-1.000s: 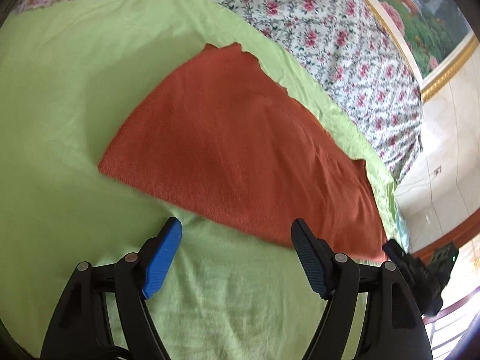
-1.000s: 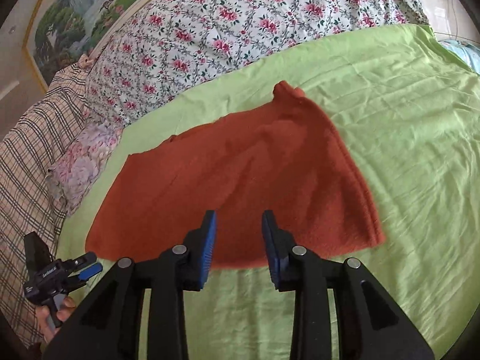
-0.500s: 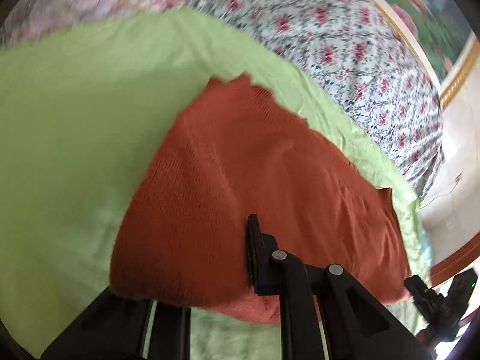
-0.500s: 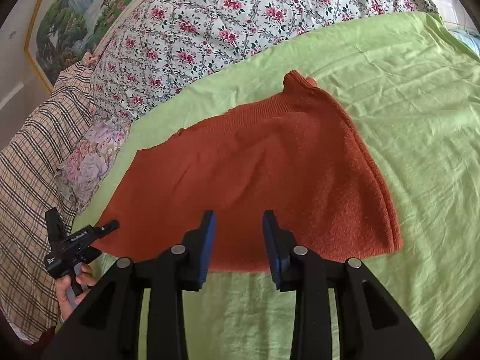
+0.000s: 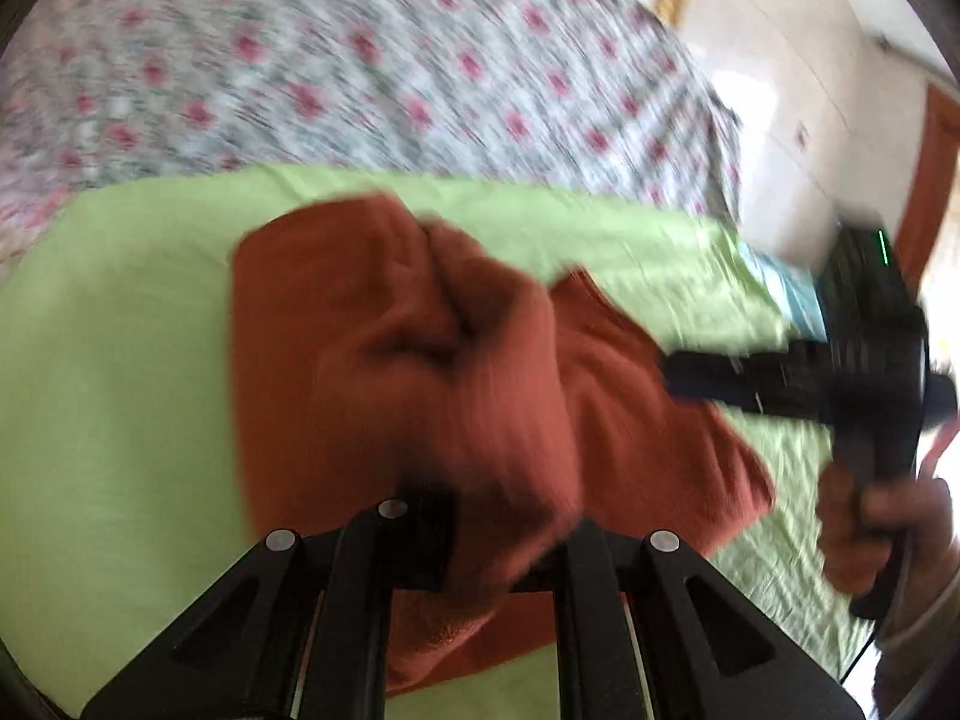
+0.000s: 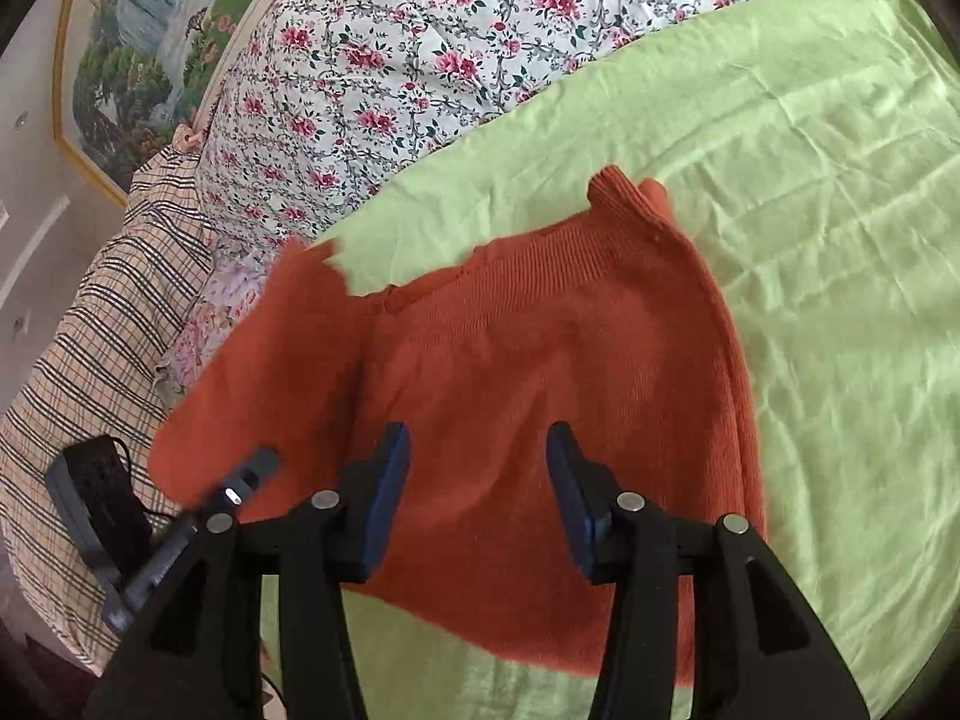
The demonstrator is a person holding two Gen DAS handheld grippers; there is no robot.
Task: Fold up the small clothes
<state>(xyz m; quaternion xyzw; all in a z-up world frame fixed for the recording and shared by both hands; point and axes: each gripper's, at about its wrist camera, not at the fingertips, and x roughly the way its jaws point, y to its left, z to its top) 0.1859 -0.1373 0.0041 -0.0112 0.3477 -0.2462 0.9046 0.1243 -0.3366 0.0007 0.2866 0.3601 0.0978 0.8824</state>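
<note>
A rust-orange knit garment [image 6: 540, 372] lies on the green sheet [image 6: 840, 240]. My left gripper [image 5: 480, 546] is shut on the garment's [image 5: 420, 360] left corner and lifts it, bunched, over the rest; its fingertips are buried in cloth. It also shows blurred at the lower left of the right wrist view [image 6: 228, 498], with the raised flap above it. My right gripper [image 6: 477, 492] is open and empty, hovering over the garment's near edge. It appears at the right of the left wrist view [image 5: 780, 384], held by a hand.
A floral quilt [image 6: 420, 60] lies behind the sheet, with a plaid blanket [image 6: 90, 330] to the left and a framed painting [image 6: 138, 42] on the wall. A black device [image 6: 102, 504] rests on the plaid blanket. White wall tiles [image 5: 810, 60] stand at the right.
My left gripper closed on the garment's left corner and lifted it up and rightward over the rest. My right gripper opened wider and moved forward over the garment.
</note>
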